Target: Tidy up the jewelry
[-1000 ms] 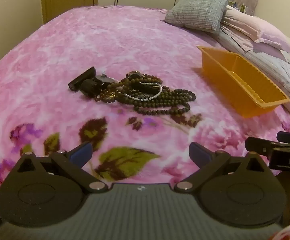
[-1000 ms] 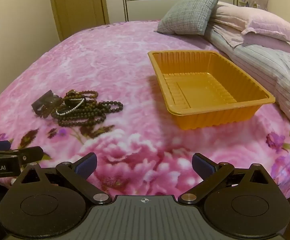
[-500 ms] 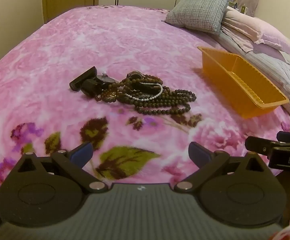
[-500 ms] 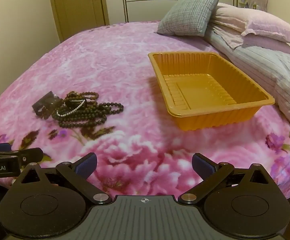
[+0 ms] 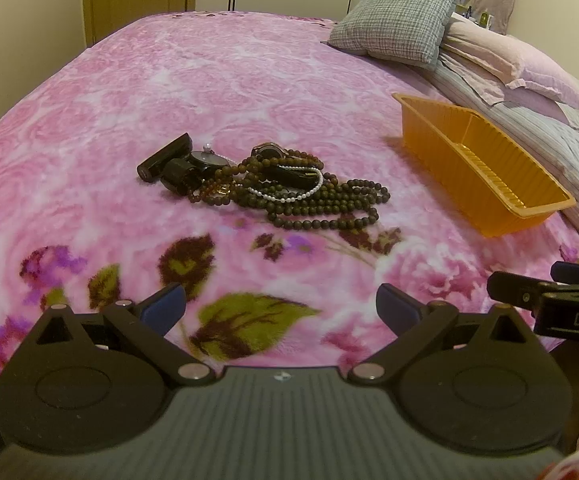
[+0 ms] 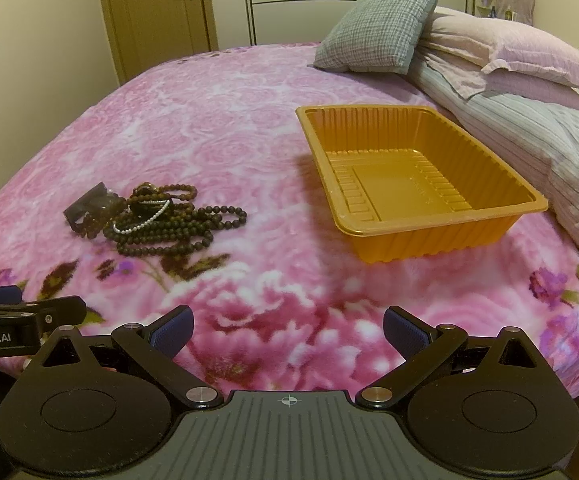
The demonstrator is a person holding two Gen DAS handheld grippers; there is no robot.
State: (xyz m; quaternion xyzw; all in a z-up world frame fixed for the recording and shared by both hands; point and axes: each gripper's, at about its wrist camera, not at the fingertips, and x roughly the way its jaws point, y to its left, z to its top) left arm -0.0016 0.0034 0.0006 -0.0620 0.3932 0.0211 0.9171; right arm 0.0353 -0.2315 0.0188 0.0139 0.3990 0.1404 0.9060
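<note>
Left wrist view: nearest the lens, the left gripper is held just above the near edge of the bed, its blue-padded fingers spread wide with nothing between them. At the right edge of this view the right gripper is seen from the side, level with the left one. Beneath and beyond both, a pink floral blanket is spread over the bed.

Farther out on the blanket, a tangled pile of jewelry is laid: dark wooden bead strands, a string of white pearls, a watch and a small dark box at the pile's left end, all touching or overlapping.

From the right wrist view, the right gripper is likewise held released and empty. An orange plastic tray is set to the right of the pile, well apart from it, and nothing is seen inside it. Beyond the tray, a grey checked cushion and pink pillows are stacked at the head of the bed, with a door behind.
</note>
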